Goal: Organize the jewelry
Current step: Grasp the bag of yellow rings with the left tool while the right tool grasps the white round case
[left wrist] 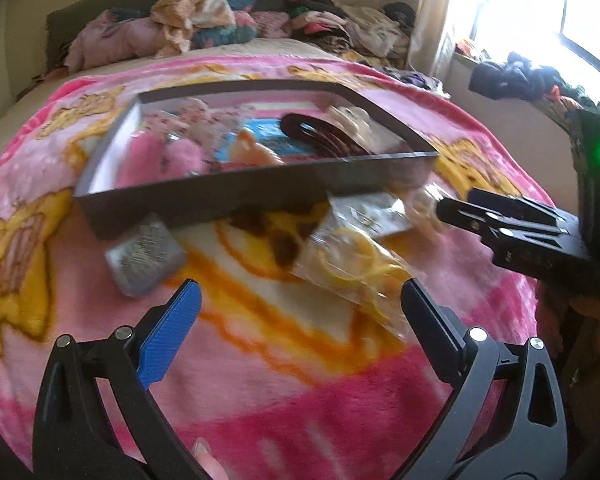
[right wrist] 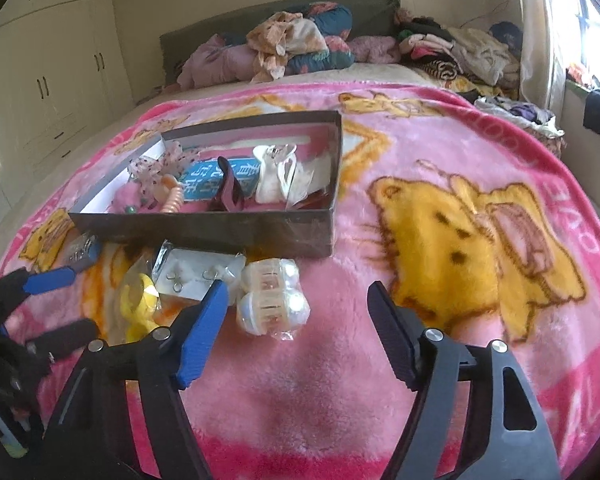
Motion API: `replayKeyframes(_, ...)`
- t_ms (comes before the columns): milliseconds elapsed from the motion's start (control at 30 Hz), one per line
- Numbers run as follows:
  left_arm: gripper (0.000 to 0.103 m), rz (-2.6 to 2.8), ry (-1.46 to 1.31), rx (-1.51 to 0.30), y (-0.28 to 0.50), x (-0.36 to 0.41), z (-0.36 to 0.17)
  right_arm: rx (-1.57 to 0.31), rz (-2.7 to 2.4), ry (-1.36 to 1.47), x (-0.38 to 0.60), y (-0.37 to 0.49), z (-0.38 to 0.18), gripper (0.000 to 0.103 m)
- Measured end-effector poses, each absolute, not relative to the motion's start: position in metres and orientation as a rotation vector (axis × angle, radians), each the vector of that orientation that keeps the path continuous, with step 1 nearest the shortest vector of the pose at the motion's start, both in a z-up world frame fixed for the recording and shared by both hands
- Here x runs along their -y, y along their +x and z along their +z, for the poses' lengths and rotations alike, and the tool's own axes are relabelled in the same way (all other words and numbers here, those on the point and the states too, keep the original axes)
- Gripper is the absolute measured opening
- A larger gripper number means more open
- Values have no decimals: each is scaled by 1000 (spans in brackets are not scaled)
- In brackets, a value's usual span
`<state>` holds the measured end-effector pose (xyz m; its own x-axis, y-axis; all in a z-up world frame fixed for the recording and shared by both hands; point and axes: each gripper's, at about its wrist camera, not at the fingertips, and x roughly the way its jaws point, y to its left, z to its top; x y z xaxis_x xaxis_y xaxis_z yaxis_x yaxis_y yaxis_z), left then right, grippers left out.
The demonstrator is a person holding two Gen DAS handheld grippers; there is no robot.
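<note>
I have a fluffy pink blanket printed with yellow cartoon bears [right wrist: 440, 240] spread over the bed, and everything sits on it. Largest on it is the shallow dark cardboard box [right wrist: 204, 232], open-topped, already holding a dark maroon hair claw [right wrist: 230, 194], a cream hair clip in clear wrap [right wrist: 274, 178] and pink fluffy pieces. In front of the box's near wall, on the blanket, lie four loose packets: a pearly white hair claw in clear wrap [right wrist: 274, 298], a clear bag of yellow hair ties [left wrist: 356, 268], a white earring card in a plastic sleeve [right wrist: 196, 272] and, furthest left, a small silvery grey packet [left wrist: 144, 256].

My right gripper [right wrist: 296, 312] hovers over bare blanket just beside the pearly claw, fingers apart with nothing between them. My left gripper [left wrist: 300, 312] stands wide apart too, its tips just short of the yellow-tie bag, gripping nothing.
</note>
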<state>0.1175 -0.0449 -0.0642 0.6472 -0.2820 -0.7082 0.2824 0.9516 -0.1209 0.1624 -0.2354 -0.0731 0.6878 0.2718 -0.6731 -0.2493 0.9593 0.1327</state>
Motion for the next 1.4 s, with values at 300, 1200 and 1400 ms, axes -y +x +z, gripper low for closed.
replayKeyframes(300,91,-381,7,-835,129,71,-78,-811,385,90,235,175,-85,40)
replayKeyframes(1200,16,-386,10,-837,141,79,-79,-772,388,179,253,165,-75,37)
replayKeyframes(1400,9,-401,-14,-834,134,71,-73,-761,393,160,248,160,-70,37)
